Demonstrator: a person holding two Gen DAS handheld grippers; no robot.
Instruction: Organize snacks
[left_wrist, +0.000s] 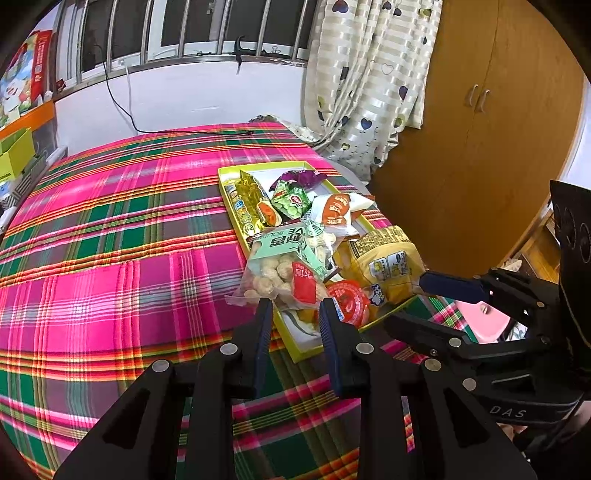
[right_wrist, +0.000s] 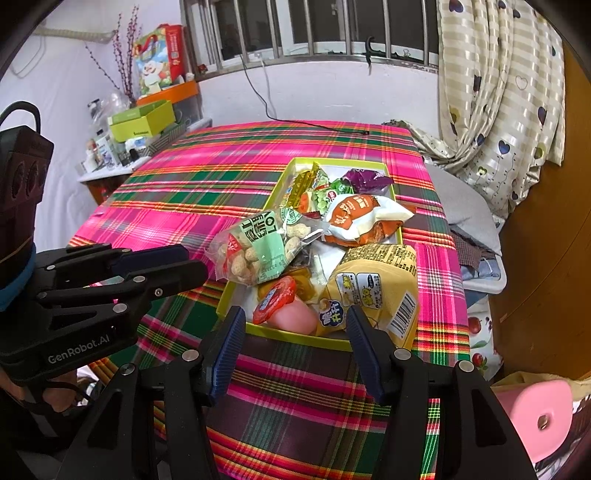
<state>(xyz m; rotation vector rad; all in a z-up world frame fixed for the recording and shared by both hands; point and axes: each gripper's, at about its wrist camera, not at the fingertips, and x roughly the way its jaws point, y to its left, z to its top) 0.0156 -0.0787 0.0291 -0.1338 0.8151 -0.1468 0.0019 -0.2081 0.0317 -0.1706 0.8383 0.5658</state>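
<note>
We hold both grippers over the near end of a shallow yellow-green tray that sits on a counter covered by a pink, green and orange plaid cloth. The tray is heaped with snacks: a clear bag of peanuts with a mint-green label lies across its left rim, a yellow puffed-snack bag fills the near right corner, a red-lidded jelly cup lies on its side between them, and an orange-and-white packet rests further back, with a green pea packet and a purple packet beyond it (the smaller pieces underneath are too buried for us to tell apart). The left gripper has its fingers drawn close together with nothing between them, their tips just short of the peanut bag's near corner. The right gripper has its fingers spread wide and empty, framing the jelly cup and the lower edge of the yellow bag without touching either. A heart-print curtain hangs at the right, beside a barred window.
</note>
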